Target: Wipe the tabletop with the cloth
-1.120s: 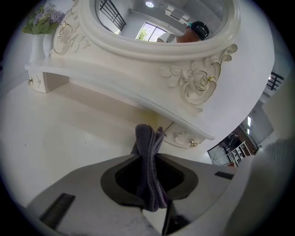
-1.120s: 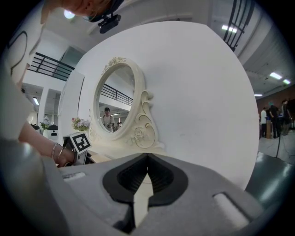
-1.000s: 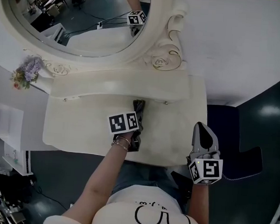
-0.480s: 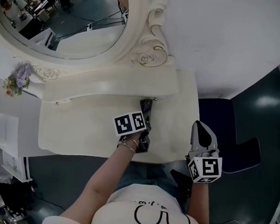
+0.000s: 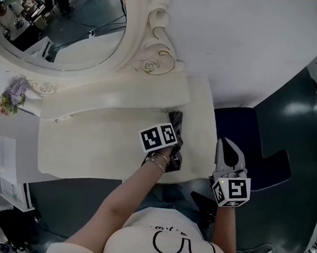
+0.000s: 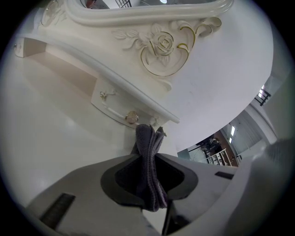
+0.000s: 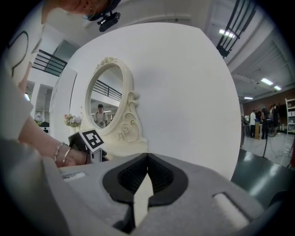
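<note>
A dark grey cloth (image 5: 175, 123) is pinched in my left gripper (image 5: 171, 137) and pressed onto the cream tabletop (image 5: 92, 145) near its right end, just below the small drawer ledge. In the left gripper view the folded cloth (image 6: 150, 170) stands up between the shut jaws, its tip near a round drawer knob (image 6: 132, 117). My right gripper (image 5: 228, 150) hangs off the table's right front corner, above the dark floor, jaws together and holding nothing. The right gripper view shows its jaws (image 7: 146, 184) closed with only a sliver of light between them.
An ornate oval mirror (image 5: 57, 29) with carved rose scrollwork (image 5: 152, 66) rises behind the table. A raised shelf with a small drawer (image 5: 117, 101) runs along the back. Purple flowers (image 5: 9, 97) sit at the far left. White wall lies to the right, dark floor (image 5: 277, 137) beyond the table edge.
My left gripper has slid the cloth to the right along the tabletop, toward the right end. The right gripper has stayed in place off the table corner.
</note>
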`<state>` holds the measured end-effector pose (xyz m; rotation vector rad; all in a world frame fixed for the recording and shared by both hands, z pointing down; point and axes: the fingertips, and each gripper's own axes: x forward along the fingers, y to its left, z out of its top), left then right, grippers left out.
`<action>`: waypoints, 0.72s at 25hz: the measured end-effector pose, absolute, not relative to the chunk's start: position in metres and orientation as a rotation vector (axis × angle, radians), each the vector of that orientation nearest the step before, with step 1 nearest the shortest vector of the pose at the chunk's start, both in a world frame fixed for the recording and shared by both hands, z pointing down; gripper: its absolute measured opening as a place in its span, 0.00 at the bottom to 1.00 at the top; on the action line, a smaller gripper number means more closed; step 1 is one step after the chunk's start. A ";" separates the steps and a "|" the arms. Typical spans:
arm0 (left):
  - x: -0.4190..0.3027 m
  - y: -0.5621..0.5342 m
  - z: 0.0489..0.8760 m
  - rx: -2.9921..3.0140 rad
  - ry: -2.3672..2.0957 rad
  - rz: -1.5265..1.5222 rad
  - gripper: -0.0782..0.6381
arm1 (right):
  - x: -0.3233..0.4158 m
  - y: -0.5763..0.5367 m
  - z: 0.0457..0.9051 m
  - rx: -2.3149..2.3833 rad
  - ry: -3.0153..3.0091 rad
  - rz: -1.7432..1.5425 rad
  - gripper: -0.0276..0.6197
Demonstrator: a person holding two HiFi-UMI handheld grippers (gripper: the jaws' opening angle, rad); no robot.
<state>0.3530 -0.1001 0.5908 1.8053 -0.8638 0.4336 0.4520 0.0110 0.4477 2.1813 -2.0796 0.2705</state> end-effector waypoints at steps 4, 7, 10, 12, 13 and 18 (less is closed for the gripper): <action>0.382 -0.095 0.590 1.802 -0.819 0.416 0.22 | 0.460 0.019 0.449 2.193 -2.062 0.275 0.05; 0.407 -0.088 0.588 1.808 -0.764 0.388 0.22 | 0.468 0.025 0.449 2.205 -2.043 0.276 0.05; 0.433 -0.080 0.588 1.824 -0.691 0.369 0.22 | 0.477 0.035 0.450 2.221 -2.013 0.283 0.05; 0.450 -0.075 0.588 1.830 -0.652 0.357 0.22 | 0.485 0.043 0.452 2.237 -1.986 0.290 0.05; 0.457 -0.073 0.588 1.829 -0.634 0.352 0.22 | 0.489 0.046 0.453 2.245 -1.973 0.294 0.05; 0.487 -0.064 0.589 1.763 -0.549 0.315 0.22 | 0.495 0.054 0.458 2.265 -1.942 0.305 0.05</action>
